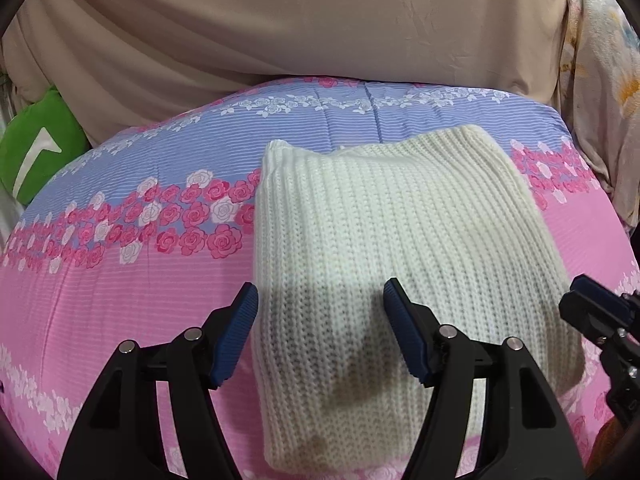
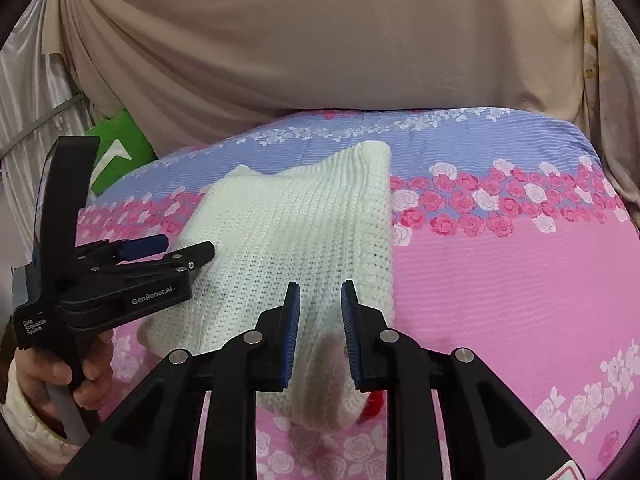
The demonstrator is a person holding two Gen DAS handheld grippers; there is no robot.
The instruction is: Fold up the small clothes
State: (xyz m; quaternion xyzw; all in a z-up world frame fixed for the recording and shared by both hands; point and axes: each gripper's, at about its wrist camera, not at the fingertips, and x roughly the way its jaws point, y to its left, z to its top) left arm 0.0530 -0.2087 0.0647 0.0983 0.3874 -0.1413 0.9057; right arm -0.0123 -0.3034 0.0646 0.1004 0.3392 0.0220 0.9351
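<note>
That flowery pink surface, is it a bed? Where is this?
Probably a bedroom: the floral bedspread is puffy like a quilt, beige sheets drape behind, and a white knitted garment lies on it.

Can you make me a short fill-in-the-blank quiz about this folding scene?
1. The knitted sweater is ____ in colour.
2. It lies on a quilt printed with pink and white ____.
3. The green cushion sits beyond the quilt's ____ edge.
4. The left gripper has its jaws ____, one on each side of the sweater's left edge.

Missing words: cream; roses; left; open
</note>
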